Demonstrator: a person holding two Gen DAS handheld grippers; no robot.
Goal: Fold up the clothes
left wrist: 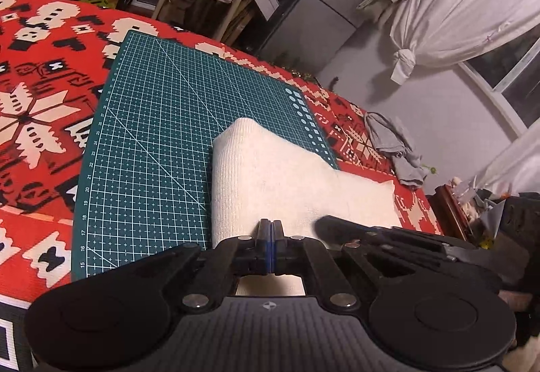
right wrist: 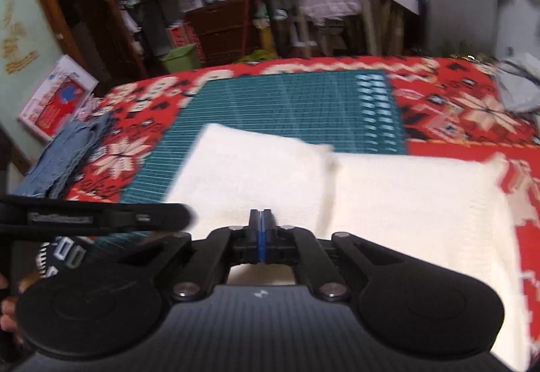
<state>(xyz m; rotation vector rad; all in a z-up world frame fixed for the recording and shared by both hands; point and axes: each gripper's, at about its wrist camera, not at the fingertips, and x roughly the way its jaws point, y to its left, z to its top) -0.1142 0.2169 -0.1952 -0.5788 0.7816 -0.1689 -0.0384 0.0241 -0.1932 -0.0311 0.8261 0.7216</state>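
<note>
Here your left gripper (left wrist: 271,230) and right gripper (right wrist: 260,220) each pinch the near edge of the white knit garment (left wrist: 270,183), lying partly on the green cutting mat (left wrist: 168,122).

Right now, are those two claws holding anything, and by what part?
Both claws, left and right, look pinched shut on the near edge of the white cloth; the exact contact is hidden.

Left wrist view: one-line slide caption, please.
Left gripper shut at the near edge of a white garment on a green cutting mat.
</note>
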